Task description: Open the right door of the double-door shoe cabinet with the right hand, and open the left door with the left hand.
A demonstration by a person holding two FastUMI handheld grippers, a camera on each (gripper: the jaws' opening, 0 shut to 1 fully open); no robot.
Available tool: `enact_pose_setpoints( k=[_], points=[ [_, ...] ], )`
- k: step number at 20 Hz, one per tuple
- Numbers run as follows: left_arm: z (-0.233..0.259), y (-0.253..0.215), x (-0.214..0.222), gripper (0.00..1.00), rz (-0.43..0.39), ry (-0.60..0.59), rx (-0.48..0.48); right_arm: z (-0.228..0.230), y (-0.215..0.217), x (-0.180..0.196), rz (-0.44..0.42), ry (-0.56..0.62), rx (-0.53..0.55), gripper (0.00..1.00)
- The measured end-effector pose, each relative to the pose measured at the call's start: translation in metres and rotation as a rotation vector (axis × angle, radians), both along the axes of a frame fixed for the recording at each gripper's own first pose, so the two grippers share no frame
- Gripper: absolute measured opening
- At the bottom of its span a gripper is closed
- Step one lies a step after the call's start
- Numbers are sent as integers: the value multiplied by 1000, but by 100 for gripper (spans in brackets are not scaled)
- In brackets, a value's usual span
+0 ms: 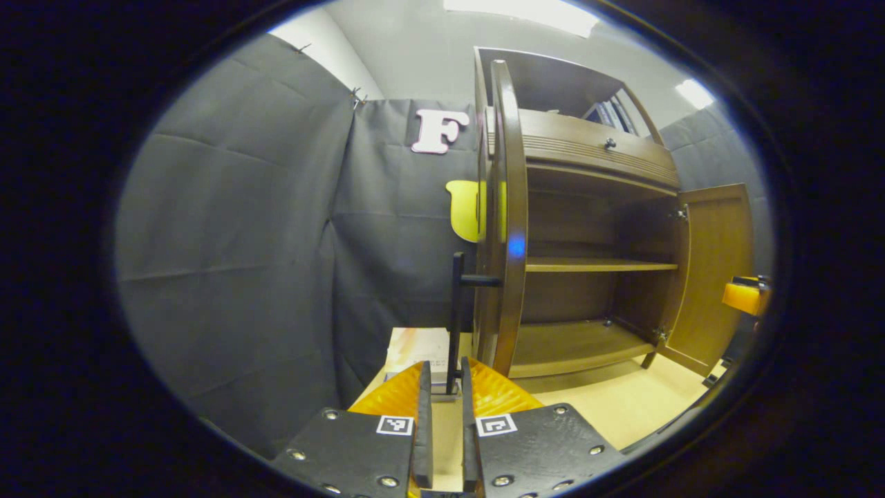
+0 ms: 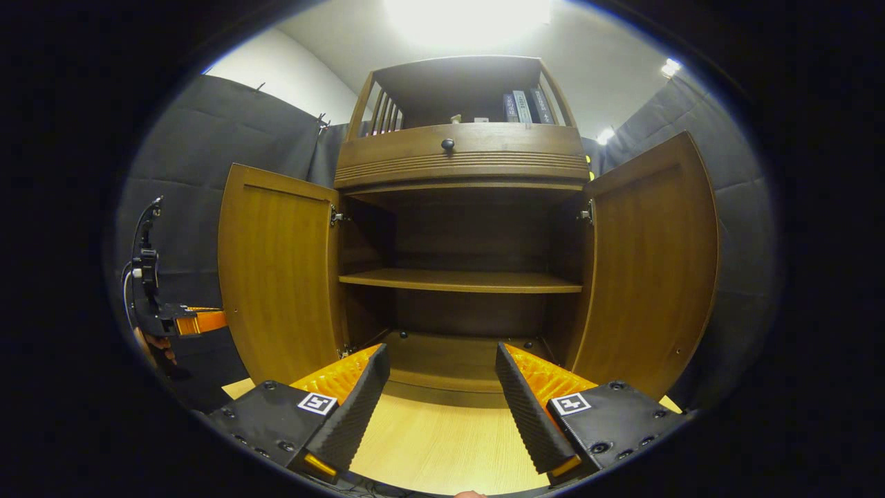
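Here we face the shoe cabinet with both doors swung wide. In the right gripper view the left door stands at nine o'clock and the right door at three, each hanging on its hinges. The compartment behind them holds one shelf and we see nothing lying on it or on the bottom board. Above the drawer with its round knob, an open top shelf carries a few books at twelve o'clock — their spines are too small to read.

The right gripper is spread, nothing between its fingers, over bare pale floor in front of the cabinet.

In the left gripper view the left gripper is pinching the dark bar handle of the left door, seen edge-on at twelve o'clock — both fingers press it. A cardboard box sits just beyond, by the cloth wall.
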State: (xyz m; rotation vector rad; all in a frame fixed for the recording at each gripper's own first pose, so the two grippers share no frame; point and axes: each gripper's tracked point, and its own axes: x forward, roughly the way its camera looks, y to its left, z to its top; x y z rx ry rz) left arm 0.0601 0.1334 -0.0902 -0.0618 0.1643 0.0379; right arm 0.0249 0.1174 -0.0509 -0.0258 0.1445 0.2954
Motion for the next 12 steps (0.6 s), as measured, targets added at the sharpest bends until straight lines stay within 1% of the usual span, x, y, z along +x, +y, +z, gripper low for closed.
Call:
enact_pose_setpoints(
  k=[1, 2, 6, 7, 9, 10, 11, 12],
  points=[
    [5, -2, -5, 16, 5, -10, 5, 2, -3, -2, -3, -7, 0, 95],
    [11, -4, -11, 16, 10, -19, 6, 6, -8, -4, -6, -13, 2, 97],
    [40, -19, -36, 16, 26, -59, 19, 19, -32, -18, -16, -28, 8, 95],
    [47, -21, -40, 21, 28, -64, 19, 21, -40, -22, -20, -28, 7, 96],
    [61, -33, -54, 21, 27, -74, 14, 30, -57, -30, -35, -39, 10, 95],
    [68, -40, -60, 18, 29, -80, 16, 33, -65, -34, -42, -43, 13, 95],
    [75, -46, -66, 21, 29, -88, 19, 37, -73, -38, -50, -48, 17, 95],
    [81, -52, -71, 21, 30, -96, 24, 40, -82, -43, -56, -51, 18, 97]
  ],
)
